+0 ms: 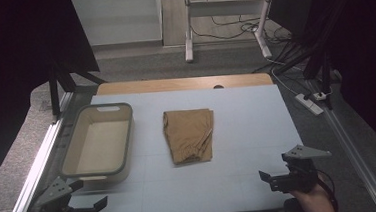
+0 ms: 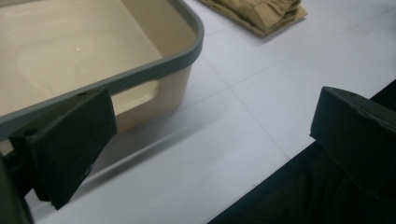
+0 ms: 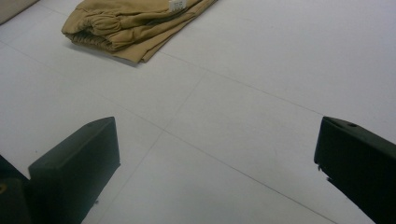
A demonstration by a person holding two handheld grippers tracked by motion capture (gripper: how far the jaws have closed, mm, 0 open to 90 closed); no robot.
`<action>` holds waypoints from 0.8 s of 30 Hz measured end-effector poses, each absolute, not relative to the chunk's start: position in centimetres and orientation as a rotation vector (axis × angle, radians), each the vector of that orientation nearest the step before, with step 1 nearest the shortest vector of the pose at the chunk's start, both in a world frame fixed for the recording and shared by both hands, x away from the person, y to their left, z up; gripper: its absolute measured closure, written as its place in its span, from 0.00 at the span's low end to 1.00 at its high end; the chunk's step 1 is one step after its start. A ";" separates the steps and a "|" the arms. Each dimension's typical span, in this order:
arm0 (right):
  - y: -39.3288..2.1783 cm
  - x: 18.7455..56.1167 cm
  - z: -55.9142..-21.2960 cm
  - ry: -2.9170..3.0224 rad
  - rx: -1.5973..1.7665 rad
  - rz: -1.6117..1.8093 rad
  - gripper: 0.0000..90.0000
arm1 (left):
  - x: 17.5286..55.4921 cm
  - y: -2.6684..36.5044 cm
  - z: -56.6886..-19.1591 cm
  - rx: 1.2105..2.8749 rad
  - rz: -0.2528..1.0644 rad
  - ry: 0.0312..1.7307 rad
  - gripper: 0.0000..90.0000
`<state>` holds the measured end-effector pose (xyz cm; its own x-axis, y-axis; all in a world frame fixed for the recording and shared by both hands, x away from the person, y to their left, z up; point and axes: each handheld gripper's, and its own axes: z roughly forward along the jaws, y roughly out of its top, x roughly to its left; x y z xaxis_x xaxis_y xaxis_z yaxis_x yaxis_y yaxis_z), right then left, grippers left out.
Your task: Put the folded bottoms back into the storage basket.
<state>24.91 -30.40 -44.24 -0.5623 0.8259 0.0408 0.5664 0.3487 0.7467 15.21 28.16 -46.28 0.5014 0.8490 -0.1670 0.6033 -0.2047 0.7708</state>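
Folded shorts lie mid-table while both grippers wait, spread, at the near edge.

The tan shorts (image 1: 189, 136) lie folded flat on the pale table (image 1: 247, 117), about at its middle, with the gathered waistband toward the near side. Just to their left, apart from them, stands a beige tub (image 1: 100, 142) with a grey rim. The left gripper (image 1: 89, 198) sits at the near left corner, close to the tub's near end, its jaws spread wide with nothing between them. The right gripper (image 1: 265, 177) is held in a hand (image 1: 310, 197) at the near right, well apart from the shorts, its jaws likewise spread over bare table.
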 end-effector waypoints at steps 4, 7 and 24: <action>-30.4 24.9 -44.3 2.274 1.230 1.048 0.01 | 15.3 27.8 -46.1 1.915 0.366 1.172 0.00; -30.3 24.9 -44.3 2.274 1.228 1.048 0.01 | 15.4 27.4 -45.9 1.926 0.354 1.148 0.00; -30.4 24.9 -44.3 2.268 1.229 1.052 0.01 | 16.3 25.9 -45.9 1.995 0.275 1.050 0.00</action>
<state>24.88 -30.41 -44.25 -0.5605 0.8272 0.0396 0.5646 0.3467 0.7491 16.34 25.93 -45.85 0.6242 0.7605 -0.1790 0.5756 -0.2928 0.7636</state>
